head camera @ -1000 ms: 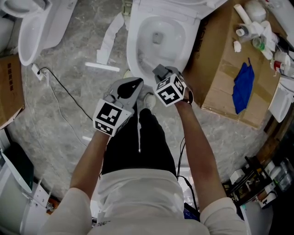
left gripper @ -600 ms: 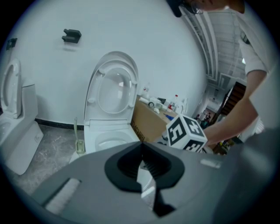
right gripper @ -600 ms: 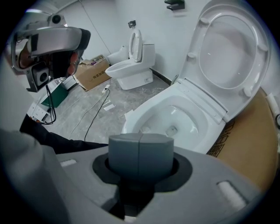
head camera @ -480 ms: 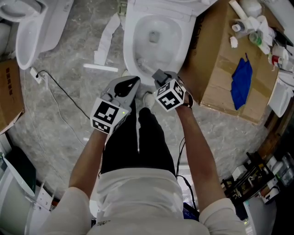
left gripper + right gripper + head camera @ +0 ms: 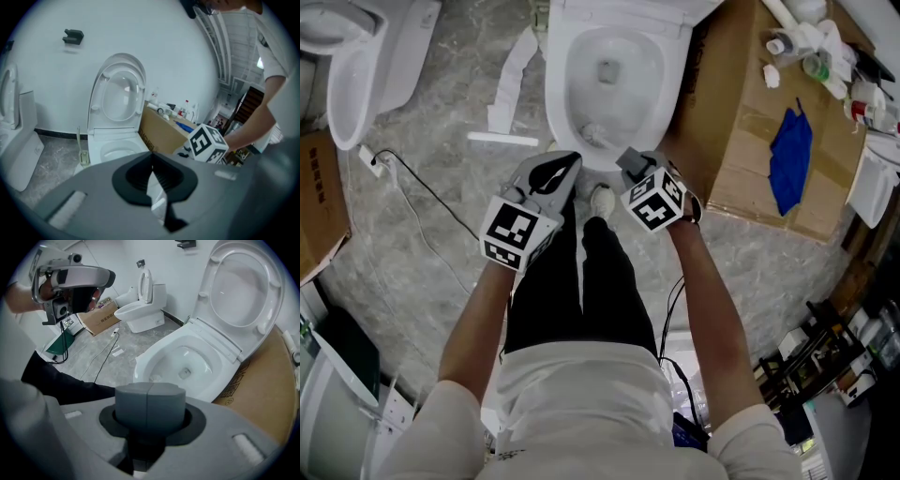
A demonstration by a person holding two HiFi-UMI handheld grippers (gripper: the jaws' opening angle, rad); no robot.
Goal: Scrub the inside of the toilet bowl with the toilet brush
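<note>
1. White ceramic toilet (image 5: 555, 94), lid raised, top centre of the head view.
2. White toilet brush (image 5: 593, 134): head inside the bowl at its near rim, handle running back into the right gripper (image 5: 628, 161), whose 2 jaws are clamped together on it.
3. Left gripper (image 5: 561, 171): jaws pressed together, gripping nothing, just beside the right one and short of the bowl.
4. Brown cardboard box (image 5: 741, 141), right of the toilet, with a blue cloth (image 5: 789, 159) lying on it.
5. Second white toilet (image 5: 356, 84), far left.
</note>
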